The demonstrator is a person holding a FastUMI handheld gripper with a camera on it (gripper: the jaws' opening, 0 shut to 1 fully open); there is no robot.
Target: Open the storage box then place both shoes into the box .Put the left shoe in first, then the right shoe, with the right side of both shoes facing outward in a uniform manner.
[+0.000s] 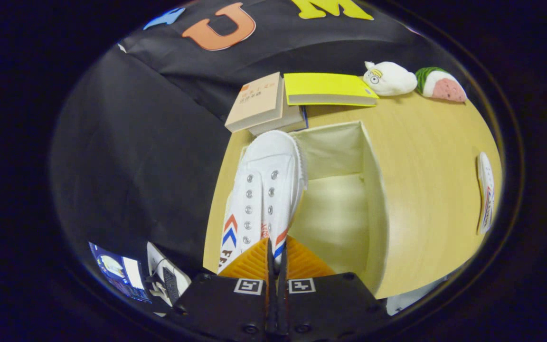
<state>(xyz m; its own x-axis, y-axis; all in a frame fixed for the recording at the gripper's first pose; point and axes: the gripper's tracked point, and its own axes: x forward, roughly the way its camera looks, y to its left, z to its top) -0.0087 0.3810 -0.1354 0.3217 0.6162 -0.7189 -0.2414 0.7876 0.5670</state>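
My gripper is shut on a white canvas shoe, pinching its rim near the heel between both fingers. The shoe has red and blue chevrons on its sides and points away from me. It hangs over the left part of the open cream storage box, whose inside is bare. The second white shoe lies on the wooden table to the right of the box, well beyond the box's right wall.
Behind the box lie a tan book and a yellow book. Two plush toys sit at the table's far right. Black cloth hangs to the left, with a screen low down.
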